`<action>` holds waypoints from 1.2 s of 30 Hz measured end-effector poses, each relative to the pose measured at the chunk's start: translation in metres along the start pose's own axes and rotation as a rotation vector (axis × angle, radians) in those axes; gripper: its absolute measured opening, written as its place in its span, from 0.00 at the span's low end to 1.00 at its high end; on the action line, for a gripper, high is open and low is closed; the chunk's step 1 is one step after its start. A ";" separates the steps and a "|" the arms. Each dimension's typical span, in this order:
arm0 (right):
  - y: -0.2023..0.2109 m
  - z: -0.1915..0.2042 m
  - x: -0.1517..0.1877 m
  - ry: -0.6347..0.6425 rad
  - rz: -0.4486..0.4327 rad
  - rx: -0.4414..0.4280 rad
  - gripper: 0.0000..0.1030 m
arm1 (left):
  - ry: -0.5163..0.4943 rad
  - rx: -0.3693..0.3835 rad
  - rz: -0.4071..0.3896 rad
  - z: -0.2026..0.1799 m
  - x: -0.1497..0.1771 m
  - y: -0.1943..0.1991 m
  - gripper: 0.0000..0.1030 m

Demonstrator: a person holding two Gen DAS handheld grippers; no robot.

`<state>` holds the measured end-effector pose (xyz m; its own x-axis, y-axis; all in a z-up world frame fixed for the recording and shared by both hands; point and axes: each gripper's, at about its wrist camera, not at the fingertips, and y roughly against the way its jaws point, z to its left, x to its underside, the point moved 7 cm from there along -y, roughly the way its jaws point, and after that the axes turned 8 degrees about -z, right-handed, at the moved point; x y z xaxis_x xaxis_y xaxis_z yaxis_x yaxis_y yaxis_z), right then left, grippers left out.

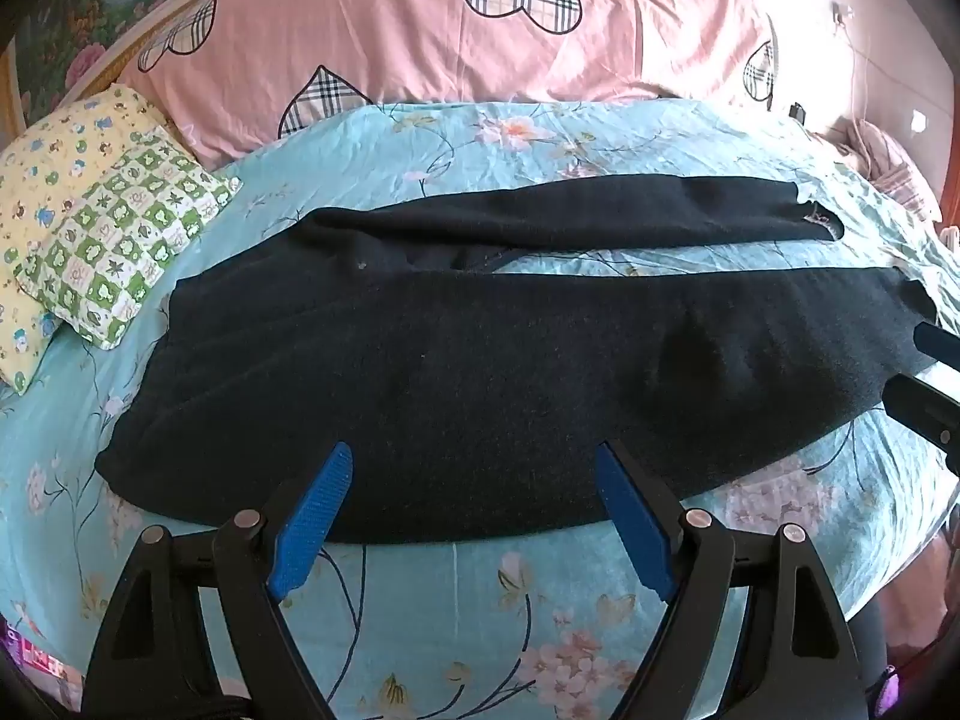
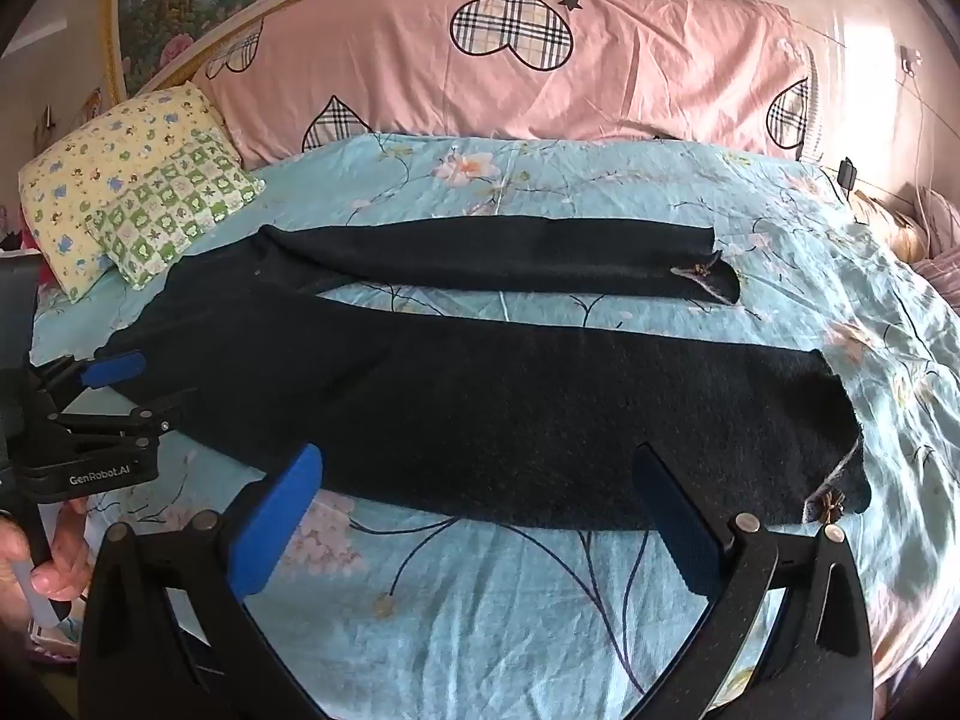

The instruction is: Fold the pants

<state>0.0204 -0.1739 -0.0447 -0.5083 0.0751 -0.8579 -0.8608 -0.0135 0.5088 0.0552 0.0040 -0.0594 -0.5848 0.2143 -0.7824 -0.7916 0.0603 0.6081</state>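
1. Left wrist view: the left gripper (image 1: pixel 474 468) tilts down toward the bed (image 1: pixel 420 612), its blue-padded jaws spread wide with nothing between them.
2. Right wrist view: the right gripper (image 2: pixel 477 477) also angles downward, jaws at full spread and empty; the person's hand (image 2: pixel 36 564) at the left edge grips the handle of the other tool.
3. Both gripper bodies are cut off by the bottom of their frames, and the fisheye bends the bed's edges. In the left wrist view only the tips of the right gripper show at the right edge.
4. The black pants (image 1: pixel 480 372) lie flat across the floral blue sheet, waist toward the patterned pillows (image 1: pixel 90 240) on the left, legs running right with a strip of sheet between them.
5. The left gripper's fingertips hover over the near edge of the pants by the waist end; whether they touch the cloth is unclear.
6. The right gripper sits over the near leg's edge, close to the hem (image 2: pixel 840 480). A pink quilt (image 2: pixel 510 60) lies behind.
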 end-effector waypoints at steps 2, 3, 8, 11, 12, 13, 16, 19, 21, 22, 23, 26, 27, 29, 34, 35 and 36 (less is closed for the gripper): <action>0.000 0.000 -0.001 0.000 -0.002 0.000 1.00 | 0.000 -0.001 -0.001 0.000 0.000 0.000 0.81; 0.000 0.001 -0.001 0.000 -0.003 -0.001 1.00 | -0.001 -0.001 0.000 0.000 0.000 0.000 0.81; 0.002 -0.001 -0.003 -0.006 -0.012 -0.005 1.00 | 0.002 0.002 -0.001 0.000 0.000 0.001 0.81; 0.001 -0.004 -0.003 -0.001 0.001 -0.007 1.00 | 0.000 0.004 -0.003 -0.001 -0.001 0.002 0.81; 0.002 -0.002 -0.002 0.001 0.003 -0.005 1.00 | 0.001 0.004 -0.003 -0.001 -0.001 0.002 0.81; 0.002 -0.001 -0.002 0.007 0.004 0.000 1.00 | 0.001 0.005 -0.003 -0.001 -0.001 0.002 0.81; 0.001 -0.003 -0.002 0.016 0.007 0.004 1.00 | 0.005 0.009 -0.002 0.000 -0.002 0.002 0.82; 0.001 -0.002 -0.001 0.020 0.001 0.007 1.00 | 0.005 0.010 -0.002 0.000 -0.002 0.002 0.81; 0.002 -0.003 -0.002 0.013 -0.002 0.006 1.00 | 0.006 0.012 -0.002 0.000 -0.002 0.002 0.81; 0.003 0.001 -0.004 0.012 -0.002 0.010 1.00 | 0.006 0.012 -0.002 0.000 -0.003 0.002 0.82; 0.003 0.002 -0.005 0.010 -0.002 0.009 1.00 | 0.007 0.012 -0.002 0.000 -0.003 0.002 0.82; 0.003 0.003 -0.007 0.005 -0.003 0.006 1.00 | 0.009 0.014 -0.001 0.000 -0.003 0.001 0.82; 0.003 0.003 -0.007 0.006 -0.004 0.004 1.00 | 0.009 0.016 -0.001 0.000 -0.004 0.001 0.82; 0.003 0.002 -0.007 -0.003 -0.002 -0.001 1.00 | 0.009 0.017 -0.001 0.001 -0.004 0.001 0.82; 0.003 0.002 -0.006 0.000 0.000 0.000 1.00 | 0.012 0.021 0.001 0.001 -0.004 0.000 0.82; 0.003 0.002 -0.006 0.001 0.000 -0.001 1.00 | 0.012 0.021 0.001 0.001 -0.004 0.000 0.82; 0.003 0.003 -0.006 0.001 0.000 0.000 1.00 | 0.012 0.022 0.001 0.001 -0.004 0.000 0.82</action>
<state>0.0213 -0.1719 -0.0380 -0.5079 0.0744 -0.8582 -0.8610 -0.0135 0.5084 0.0580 0.0041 -0.0562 -0.5880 0.2026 -0.7831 -0.7868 0.0814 0.6118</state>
